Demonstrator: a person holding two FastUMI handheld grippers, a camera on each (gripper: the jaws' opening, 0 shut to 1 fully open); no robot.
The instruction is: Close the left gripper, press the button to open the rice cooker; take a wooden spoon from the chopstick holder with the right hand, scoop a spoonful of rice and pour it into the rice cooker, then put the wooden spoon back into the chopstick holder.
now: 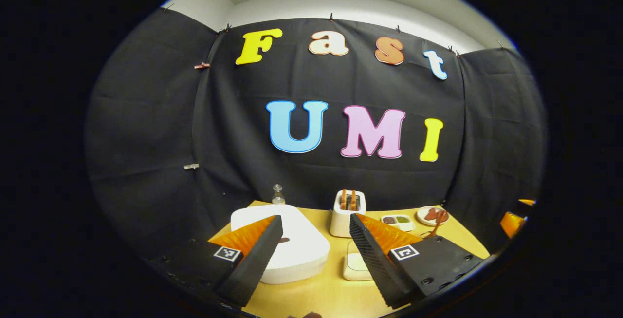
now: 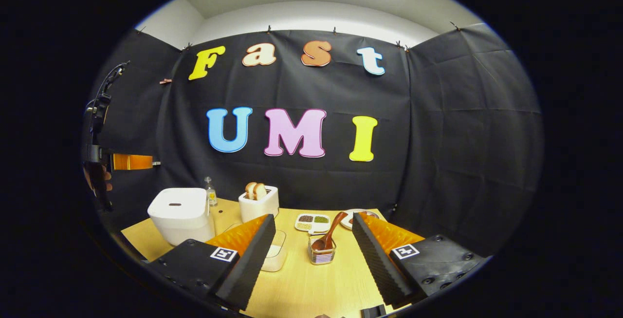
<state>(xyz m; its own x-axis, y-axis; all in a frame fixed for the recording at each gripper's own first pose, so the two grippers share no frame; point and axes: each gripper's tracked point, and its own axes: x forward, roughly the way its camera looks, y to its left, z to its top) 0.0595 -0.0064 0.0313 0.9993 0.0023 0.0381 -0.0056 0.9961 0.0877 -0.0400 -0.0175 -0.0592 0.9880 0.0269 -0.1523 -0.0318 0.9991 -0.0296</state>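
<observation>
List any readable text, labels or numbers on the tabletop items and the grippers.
No readable text on any of them.
rice cooker: dark mark on the lid, too small to read.
toaster, chopstick holder: no print visible.
left gripper, right gripper: square coded tags, which are patterns, not words.
</observation>
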